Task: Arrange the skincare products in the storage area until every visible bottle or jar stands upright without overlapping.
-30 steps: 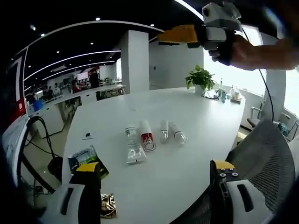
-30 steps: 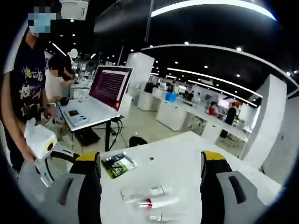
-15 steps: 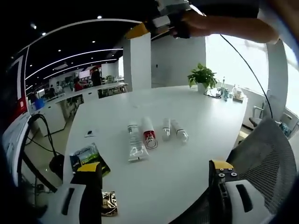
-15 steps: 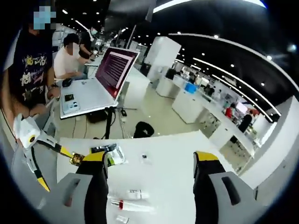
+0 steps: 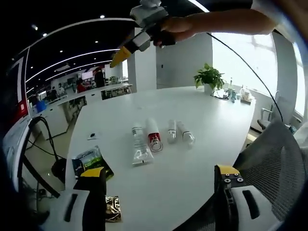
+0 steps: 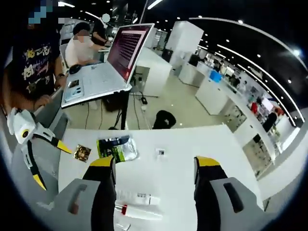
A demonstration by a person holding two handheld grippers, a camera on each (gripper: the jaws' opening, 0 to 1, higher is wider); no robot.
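Observation:
Several skincare items lie flat side by side in the middle of the white table [image 5: 202, 110]: a clear tube [image 5: 139, 150], a white tube with a red band [image 5: 153, 140] and two small clear bottles [image 5: 171, 131] [image 5: 185, 134]. My left gripper [image 5: 161, 171] hovers open at the near edge, well short of them and holding nothing. A hand holds my right gripper [image 5: 137, 41] high above the table's far side. In the right gripper view, that gripper [image 6: 154, 161] stands open over the clear tube [image 6: 139, 197] and the red-banded tube [image 6: 139, 212]. The left gripper [image 6: 36, 149] shows at the left there.
A green packet [image 5: 89, 161], a gold packet [image 5: 111, 210] and a small dark item [image 5: 93, 136] lie on the table's left part. A potted plant [image 5: 208, 78] stands at the far end. A mesh chair [image 5: 272, 159] is on the right. People sit by a laptop [image 6: 120, 55] beyond the table.
The right gripper has swung left across the top of the left gripper view and tipped downward, so its own view now looks down onto the table. The products have not moved.

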